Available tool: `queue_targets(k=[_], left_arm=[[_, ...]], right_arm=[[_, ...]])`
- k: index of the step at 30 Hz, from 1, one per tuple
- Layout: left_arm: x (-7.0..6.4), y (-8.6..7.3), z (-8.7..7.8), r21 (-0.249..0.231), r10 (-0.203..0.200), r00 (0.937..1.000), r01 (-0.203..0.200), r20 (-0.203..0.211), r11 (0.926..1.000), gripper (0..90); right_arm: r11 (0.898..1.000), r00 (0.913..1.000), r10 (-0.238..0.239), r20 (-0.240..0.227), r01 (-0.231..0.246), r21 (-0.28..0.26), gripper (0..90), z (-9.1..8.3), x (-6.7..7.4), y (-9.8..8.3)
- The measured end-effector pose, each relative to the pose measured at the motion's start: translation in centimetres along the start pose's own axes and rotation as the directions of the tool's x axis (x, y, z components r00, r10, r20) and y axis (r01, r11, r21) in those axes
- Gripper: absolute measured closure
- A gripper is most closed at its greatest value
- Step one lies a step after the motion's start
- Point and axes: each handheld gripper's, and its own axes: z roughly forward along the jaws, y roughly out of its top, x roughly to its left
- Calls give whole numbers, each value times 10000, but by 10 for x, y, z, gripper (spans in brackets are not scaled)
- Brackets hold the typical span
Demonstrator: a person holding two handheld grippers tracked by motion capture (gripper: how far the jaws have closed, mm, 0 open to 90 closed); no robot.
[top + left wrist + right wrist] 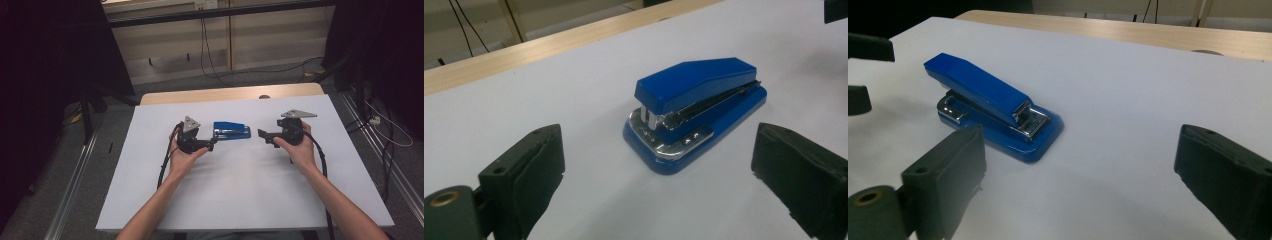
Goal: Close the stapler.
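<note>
- Stapler, blue, lies flat on the white bench, slightly toward 12 o'clock of bench centre, long axis running 9 to 3 o'clock.
- Left hand-held gripper sits just off the stapler's 9 o'clock end, very near it; contact cannot be judged from the high view. Jaws spread wide, nothing between the pads.
- Right hand-held gripper sits at the stapler's 3 o'clock side, a small gap of bare bench between. Jaws likewise released, holding nothing.
- Progress, as judged: no grasp in place on either side; the stapler rests on its own base, closed, unlifted. Any pick-up or pressing remains to be done.
- Left gripper view: stapler ahead of the open jaws, its metal stapling nose turned toward this camera; wooden bench edge beyond at 12 o'clock.
- Right gripper view: stapler at 10 o'clock of frame, clear of the jaws, the gap under its top arm visible; the other gripper's dark jaw tips at 9 o'clock.
- High view alone gives both forearms, trailing cables, floor.
</note>
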Motion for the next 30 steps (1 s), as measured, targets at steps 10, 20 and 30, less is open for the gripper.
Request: queue_targets(k=[10, 20, 30], left_arm=[[-4, -1, -16, -650, 42, 10000, -42, 8, 9979, 30], [-3, -5, -32, -925, -25, 10000, 19, -58, 9957, 32], [-3, -11, -47, -1025, 33, 9997, -58, -250, 9947, 47]], right_arm=[[9994, 9997, -149, 193, 154, -297, 33, -13, 2, -1], [9988, 9985, -284, 473, 302, -377, 33, -25, 4, -5], [9974, 9967, -292, 758, 341, -640, 33, -39, 8, -9]])
